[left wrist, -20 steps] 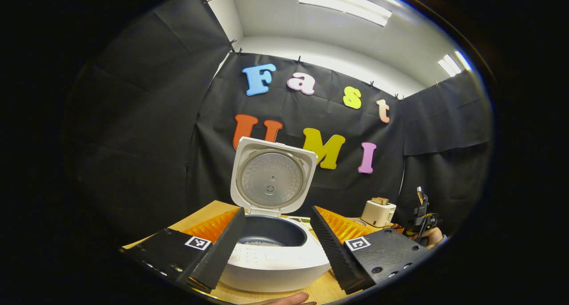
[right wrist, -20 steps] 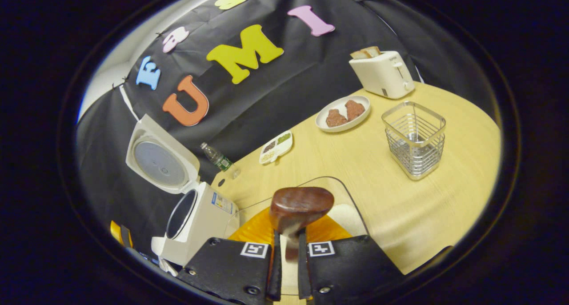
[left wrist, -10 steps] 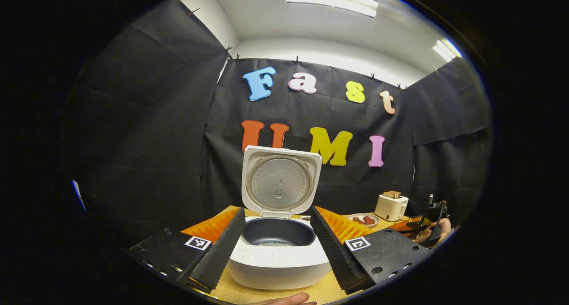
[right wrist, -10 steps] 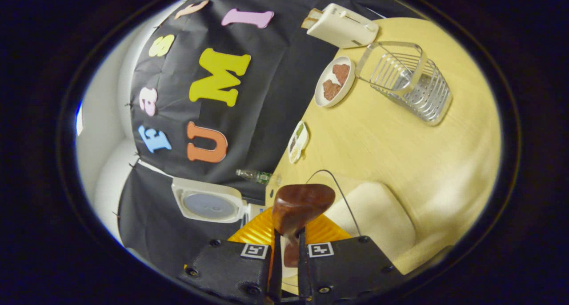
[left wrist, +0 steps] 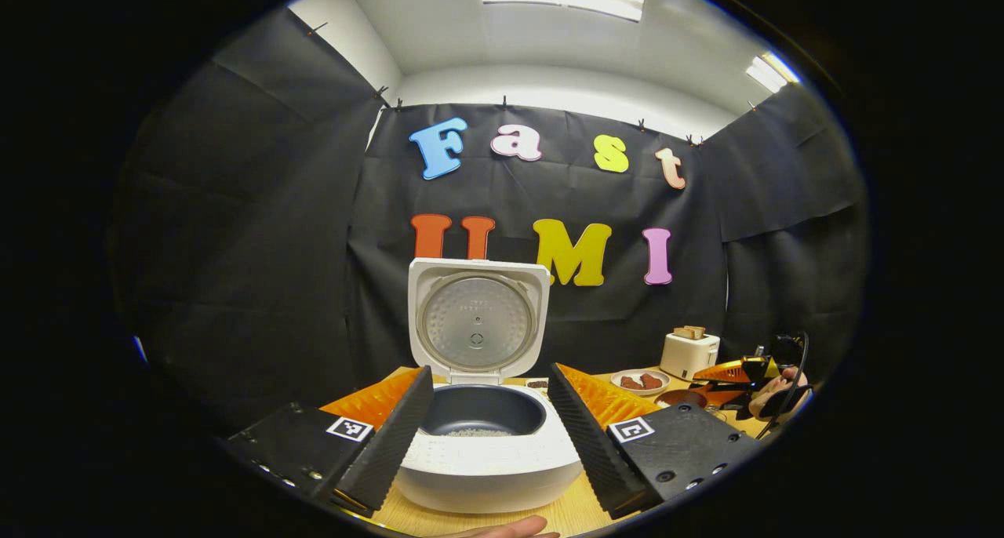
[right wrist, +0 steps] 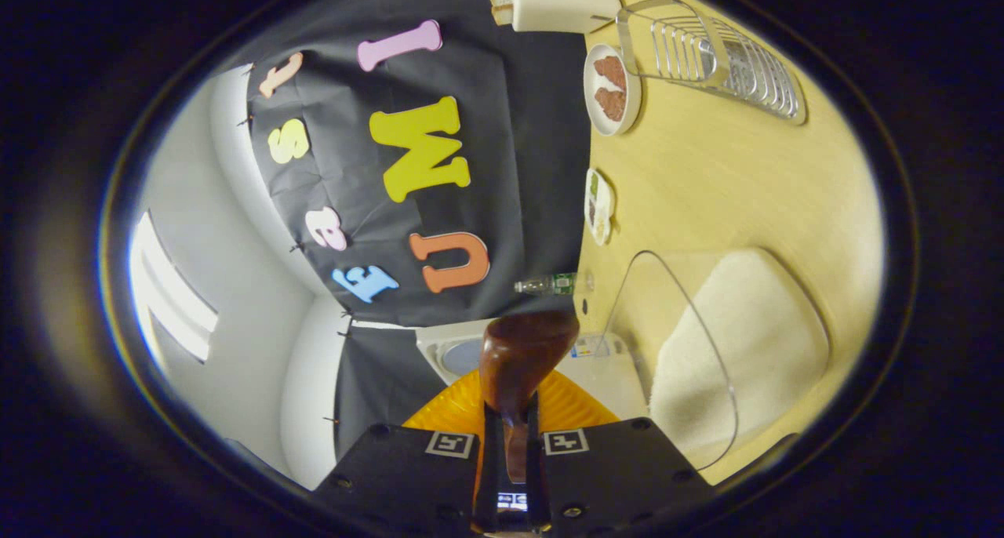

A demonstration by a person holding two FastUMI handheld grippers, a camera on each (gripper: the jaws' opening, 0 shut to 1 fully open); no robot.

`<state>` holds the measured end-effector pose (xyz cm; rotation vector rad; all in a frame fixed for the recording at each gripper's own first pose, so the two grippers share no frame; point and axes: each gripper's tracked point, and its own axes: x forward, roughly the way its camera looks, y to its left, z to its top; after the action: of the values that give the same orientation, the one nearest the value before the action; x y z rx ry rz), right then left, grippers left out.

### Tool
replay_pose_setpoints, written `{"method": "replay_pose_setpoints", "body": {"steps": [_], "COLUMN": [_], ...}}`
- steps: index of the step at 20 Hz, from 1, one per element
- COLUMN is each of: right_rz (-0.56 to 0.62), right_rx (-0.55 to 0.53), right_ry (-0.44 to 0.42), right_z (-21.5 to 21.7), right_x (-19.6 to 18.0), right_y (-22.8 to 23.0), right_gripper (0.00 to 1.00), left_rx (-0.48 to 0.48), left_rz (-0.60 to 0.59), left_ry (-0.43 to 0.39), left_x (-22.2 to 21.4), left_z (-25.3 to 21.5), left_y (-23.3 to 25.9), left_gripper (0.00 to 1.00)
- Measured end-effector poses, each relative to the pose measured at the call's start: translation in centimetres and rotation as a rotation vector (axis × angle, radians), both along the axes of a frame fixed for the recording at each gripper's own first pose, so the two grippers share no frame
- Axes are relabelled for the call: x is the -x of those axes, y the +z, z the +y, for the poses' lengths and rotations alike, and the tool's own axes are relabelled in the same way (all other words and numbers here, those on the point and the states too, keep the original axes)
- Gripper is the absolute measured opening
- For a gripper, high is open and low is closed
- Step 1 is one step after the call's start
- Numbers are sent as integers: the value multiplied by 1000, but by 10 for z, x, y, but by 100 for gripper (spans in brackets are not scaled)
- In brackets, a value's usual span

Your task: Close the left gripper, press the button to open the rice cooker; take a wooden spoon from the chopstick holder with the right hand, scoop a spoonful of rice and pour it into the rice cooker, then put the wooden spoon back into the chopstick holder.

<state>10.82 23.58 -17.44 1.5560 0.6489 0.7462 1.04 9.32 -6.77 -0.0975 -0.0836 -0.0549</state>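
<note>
My left gripper [left wrist: 488, 436] sits spread apart, its fingers flanking the rice cooker [left wrist: 486, 459], whose raised lid [left wrist: 477, 321] walls off the back; the pot mouth lies unobstructed from above. Rightward, bare table [right wrist: 706, 185] runs between the rice container [right wrist: 729, 350] and the chopstick holder [right wrist: 710, 56], plate [right wrist: 612, 89] and toaster [right wrist: 553, 1].

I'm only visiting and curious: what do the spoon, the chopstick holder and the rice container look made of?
The wooden spoon looks like dark glossy wood, with a reddish-brown sheen. The chopstick holder looks like shiny metal wire, its bars open. The rice container seems clear plastic or glass; I can't tell which. You see the rice through it.
</note>
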Motion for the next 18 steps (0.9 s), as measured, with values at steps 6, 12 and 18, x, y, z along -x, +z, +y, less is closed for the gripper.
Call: {"method": "replay_pose_setpoints", "body": {"steps": [6, 12, 18], "right_rz": [-79, -188, -227], "right_rx": [207, 312, 393], "right_ry": [-15, -1, 2], "right_z": [45, 117, 173], "right_x": [-8, -22, -44], "right_y": [25, 67, 76], "right_gripper": [18, 18, 18], "left_rx": [32, 54, 75], "left_rz": [-25, -38, -34], "left_ry": [14, 49, 59], "left_x": [14, 33, 49], "left_z": [21, 54, 74], "left_y": [2, 4, 10], "left_gripper": [94, 94, 94]}}
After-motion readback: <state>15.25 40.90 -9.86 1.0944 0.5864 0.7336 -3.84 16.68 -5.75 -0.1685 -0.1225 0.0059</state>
